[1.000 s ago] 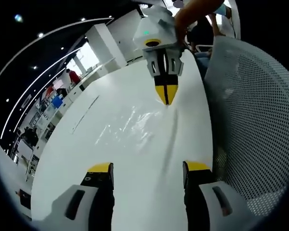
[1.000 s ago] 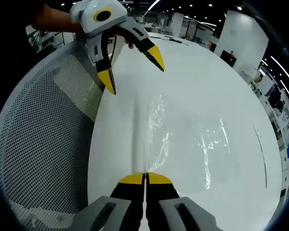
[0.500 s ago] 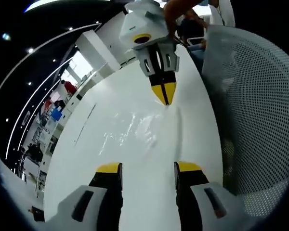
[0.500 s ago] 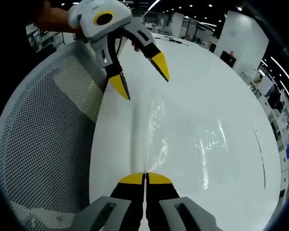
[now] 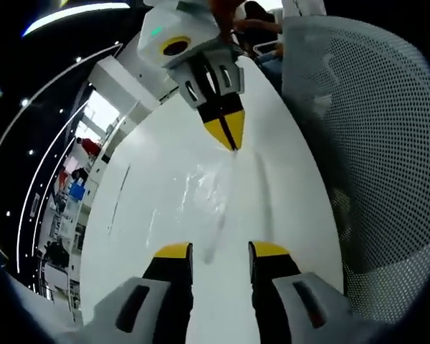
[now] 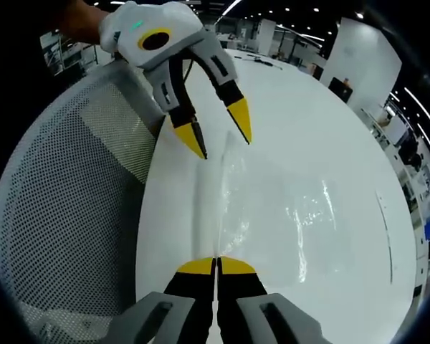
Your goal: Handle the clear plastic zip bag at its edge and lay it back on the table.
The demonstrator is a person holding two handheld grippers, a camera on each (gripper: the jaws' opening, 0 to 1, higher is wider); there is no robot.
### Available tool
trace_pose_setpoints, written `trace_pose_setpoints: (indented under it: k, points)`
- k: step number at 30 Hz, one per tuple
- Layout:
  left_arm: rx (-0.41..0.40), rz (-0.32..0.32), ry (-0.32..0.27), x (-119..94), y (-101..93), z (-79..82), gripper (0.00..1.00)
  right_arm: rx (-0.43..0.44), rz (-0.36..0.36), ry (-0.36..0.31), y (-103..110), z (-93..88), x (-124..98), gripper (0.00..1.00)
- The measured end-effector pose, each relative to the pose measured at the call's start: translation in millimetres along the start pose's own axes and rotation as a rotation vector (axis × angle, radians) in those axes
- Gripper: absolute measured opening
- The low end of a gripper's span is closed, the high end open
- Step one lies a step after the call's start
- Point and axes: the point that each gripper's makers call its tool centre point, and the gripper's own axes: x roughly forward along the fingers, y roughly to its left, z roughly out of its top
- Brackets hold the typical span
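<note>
White table [image 6: 330, 129] runs long and bare through both views, glossy, with a faint dark line near its far side. Open hall behind: white columns, ceiling light strips, desks and distant people, all small and blurred.

Grey mesh chair back [image 6: 64, 215] stands against the table's near edge, crowding one side of each view; in the left gripper view the chair back [image 5: 373, 158] rises beside the bag's edge and sits close to both grippers' approach.

Clear plastic zip bag [image 6: 287, 215] lies flat on the table, nearly invisible, shown by glints and wrinkles; one long edge forms a raised ridge running between the two grippers. In the left gripper view the bag [image 5: 201, 193] spreads away from that ridge.

Right gripper [image 6: 216, 266]: yellow tips pressed together, pinching the bag's edge at the near end of the ridge. It appears in the left gripper view [image 5: 229, 140], tips closed on the film.

Left gripper [image 5: 219, 252]: jaws apart, nothing between them. Seen from the right gripper view [image 6: 222, 140], its tips straddle the far end of the ridge, just above or touching; cannot tell which.
</note>
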Motion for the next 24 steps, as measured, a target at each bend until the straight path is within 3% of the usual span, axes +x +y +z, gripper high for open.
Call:
trace_pose_setpoints:
  k: [15, 21, 24]
  points:
    - [0.069, -0.014, 0.022, 6, 3.3, 2.1, 0.10, 0.019, -0.009, -0.011, 0, 2.8, -6, 0.00]
    - [0.077, -0.019, 0.023, 9, 4.2, 3.8, 0.10, 0.035, -0.017, -0.030, -1, 9.0, -10, 0.00]
    - [0.084, -0.022, 0.024, 9, 4.3, 3.3, 0.01, 0.035, -0.020, -0.031, -2, 8.0, -9, 0.00]
